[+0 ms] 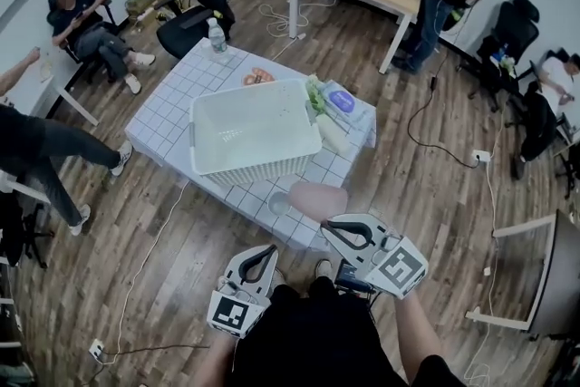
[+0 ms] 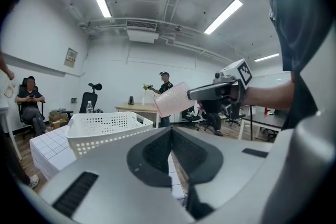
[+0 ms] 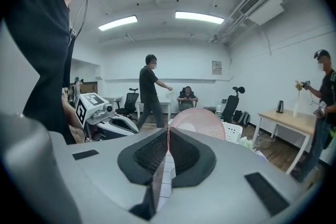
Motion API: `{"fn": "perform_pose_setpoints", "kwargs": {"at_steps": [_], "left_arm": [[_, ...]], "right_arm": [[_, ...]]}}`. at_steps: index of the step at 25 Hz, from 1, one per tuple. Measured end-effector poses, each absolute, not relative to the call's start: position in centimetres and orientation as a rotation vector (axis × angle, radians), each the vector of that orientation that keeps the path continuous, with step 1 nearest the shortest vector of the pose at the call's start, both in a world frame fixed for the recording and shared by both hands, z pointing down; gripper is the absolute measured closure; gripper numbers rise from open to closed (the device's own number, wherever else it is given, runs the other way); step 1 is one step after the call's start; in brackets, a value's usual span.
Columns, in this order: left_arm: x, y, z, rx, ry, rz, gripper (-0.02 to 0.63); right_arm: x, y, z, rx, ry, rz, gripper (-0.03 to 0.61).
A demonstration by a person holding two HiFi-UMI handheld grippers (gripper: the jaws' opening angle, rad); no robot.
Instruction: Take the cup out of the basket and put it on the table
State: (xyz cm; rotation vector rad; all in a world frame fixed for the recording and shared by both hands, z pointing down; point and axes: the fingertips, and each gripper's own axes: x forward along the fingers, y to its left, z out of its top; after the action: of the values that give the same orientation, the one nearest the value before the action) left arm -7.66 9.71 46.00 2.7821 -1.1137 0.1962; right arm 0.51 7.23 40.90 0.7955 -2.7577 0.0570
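Right gripper (image 1: 330, 227) pads pinch pink cup's (image 1: 317, 198) wall; cup lies on side in air, outside white basket (image 1: 263, 169), over near edge of tiled table (image 1: 181, 95). Left gripper (image 1: 268, 251) pads pressed together, nothing between, low and close to person's body, well apart from the basket.

Overhead view, two level views, shared basket (image 1: 254, 127)

The left tongs (image 1: 269, 251) and right tongs (image 1: 328, 229) are pale grey, black-padded, each bearing a black-and-white marker cube (image 1: 400, 267).
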Motion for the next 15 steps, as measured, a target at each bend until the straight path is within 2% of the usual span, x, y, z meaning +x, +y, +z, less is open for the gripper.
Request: {"fn": "perform_pose_setpoints", "kwargs": {"at_steps": [9, 15], "left_arm": [[-4.8, 10.2, 45.6, 2.753, -1.163, 0.201, 0.606], [-4.0, 9.9, 44.9, 2.753, -1.209, 0.181, 0.606]], "right_arm": [[3.2, 10.3, 42.1, 0.796, -2.881, 0.063, 0.549], [4.0, 11.7, 43.1, 0.876, -2.955, 0.21, 0.549]]}}
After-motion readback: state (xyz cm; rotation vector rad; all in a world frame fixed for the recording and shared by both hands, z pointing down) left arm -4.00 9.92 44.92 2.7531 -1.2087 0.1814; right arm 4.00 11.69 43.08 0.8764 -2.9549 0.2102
